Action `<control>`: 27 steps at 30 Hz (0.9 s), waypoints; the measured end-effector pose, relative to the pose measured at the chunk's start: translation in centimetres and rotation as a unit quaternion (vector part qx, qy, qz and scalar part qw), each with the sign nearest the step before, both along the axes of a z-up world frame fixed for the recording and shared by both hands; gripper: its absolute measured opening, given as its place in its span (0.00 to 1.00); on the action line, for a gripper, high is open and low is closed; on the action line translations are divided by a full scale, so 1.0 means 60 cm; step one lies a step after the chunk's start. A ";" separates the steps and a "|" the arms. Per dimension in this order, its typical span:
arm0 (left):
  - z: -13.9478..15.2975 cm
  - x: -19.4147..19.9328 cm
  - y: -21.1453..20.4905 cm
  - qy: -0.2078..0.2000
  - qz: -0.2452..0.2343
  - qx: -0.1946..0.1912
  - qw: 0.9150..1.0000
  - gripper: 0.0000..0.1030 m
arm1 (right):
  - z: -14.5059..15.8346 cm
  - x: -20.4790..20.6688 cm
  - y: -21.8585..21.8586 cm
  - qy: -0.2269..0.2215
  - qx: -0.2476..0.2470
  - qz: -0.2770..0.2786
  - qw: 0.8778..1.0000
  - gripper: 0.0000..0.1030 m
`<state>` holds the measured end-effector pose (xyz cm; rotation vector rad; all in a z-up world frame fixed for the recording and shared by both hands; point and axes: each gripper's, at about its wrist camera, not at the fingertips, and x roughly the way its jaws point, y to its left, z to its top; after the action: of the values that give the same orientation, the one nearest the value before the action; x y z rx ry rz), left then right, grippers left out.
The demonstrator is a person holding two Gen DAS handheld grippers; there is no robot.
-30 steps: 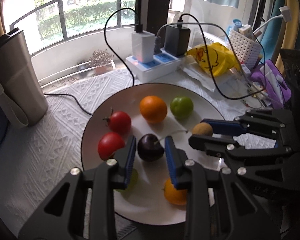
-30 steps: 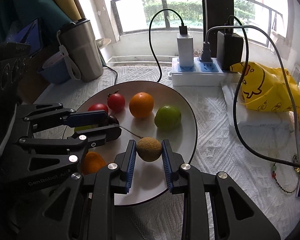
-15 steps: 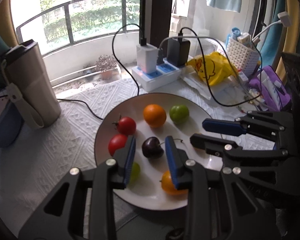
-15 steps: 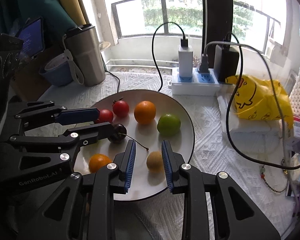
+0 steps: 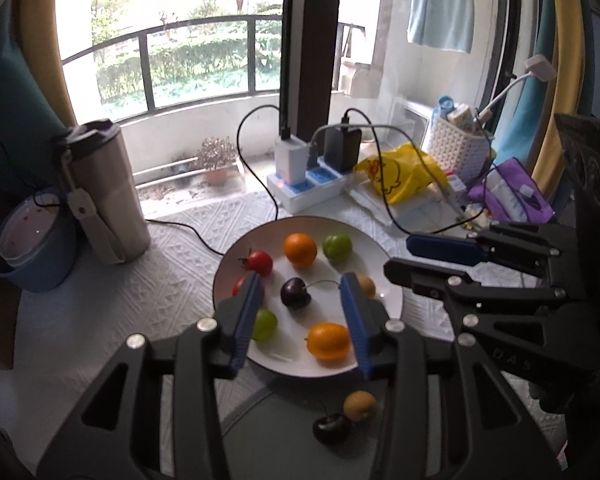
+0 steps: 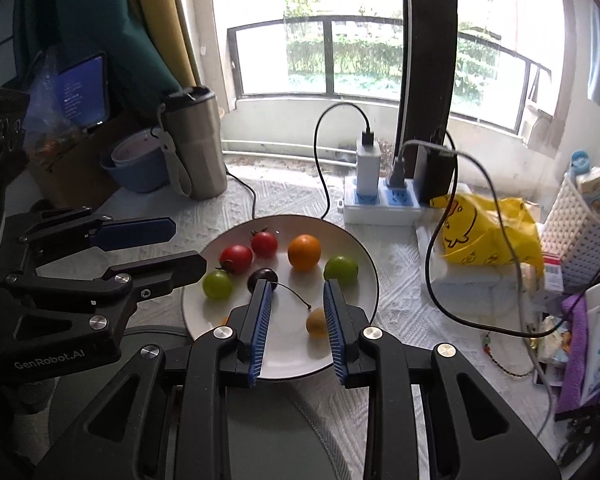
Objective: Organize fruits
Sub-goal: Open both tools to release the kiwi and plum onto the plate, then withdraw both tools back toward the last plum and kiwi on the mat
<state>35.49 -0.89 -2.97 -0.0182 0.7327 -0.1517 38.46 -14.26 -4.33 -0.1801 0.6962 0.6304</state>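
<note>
Both grippers have lifted away from the plate [image 5: 392,300] since a second ago, leaving the cherry [image 5: 295,292] and brown fruit [image 6: 317,323] lying on it. Left gripper [image 5: 300,312] hangs above the cherry, its jaws just widened to a moderate gap with nothing pressed between them. Right gripper [image 6: 296,316] hovers over the plate's near side, fingers narrow and empty, the brown fruit below beside the right pad [image 6: 334,332].

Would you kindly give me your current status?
Left gripper jaws just opened, empty. Right gripper shut, empty. Cherry lying on plate. Nothing blocking.
</note>
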 end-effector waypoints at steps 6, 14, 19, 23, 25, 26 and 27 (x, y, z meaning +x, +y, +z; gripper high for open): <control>0.023 -0.039 0.002 -0.016 0.001 -0.002 1.000 0.42 | 0.026 -0.035 0.001 -0.018 0.001 0.000 1.000 0.28; 0.048 -0.089 0.007 -0.038 0.005 -0.006 0.999 0.42 | 0.057 -0.085 0.005 -0.041 0.001 0.006 0.999 0.28; 0.059 -0.121 0.012 -0.050 0.006 -0.009 0.999 0.42 | 0.070 -0.115 0.010 -0.050 0.000 0.010 0.999 0.28; 0.062 -0.142 0.017 -0.056 0.010 -0.013 0.998 0.42 | 0.078 -0.140 0.015 -0.057 -0.002 0.014 0.998 0.28; 0.064 -0.154 0.021 -0.058 0.011 -0.014 0.998 0.42 | 0.081 -0.151 0.018 -0.061 -0.002 0.016 0.998 0.28; 0.064 -0.160 0.023 -0.059 0.013 -0.015 0.998 0.42 | 0.082 -0.157 0.019 -0.062 -0.003 0.017 0.998 0.28; 0.063 -0.165 0.025 -0.060 0.014 -0.016 0.998 0.42 | 0.083 -0.163 0.021 -0.064 -0.003 0.018 0.998 0.28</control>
<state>25.60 0.61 0.83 -0.0500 0.6100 -0.1372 28.68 -12.98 0.64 -0.2374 0.5736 0.6450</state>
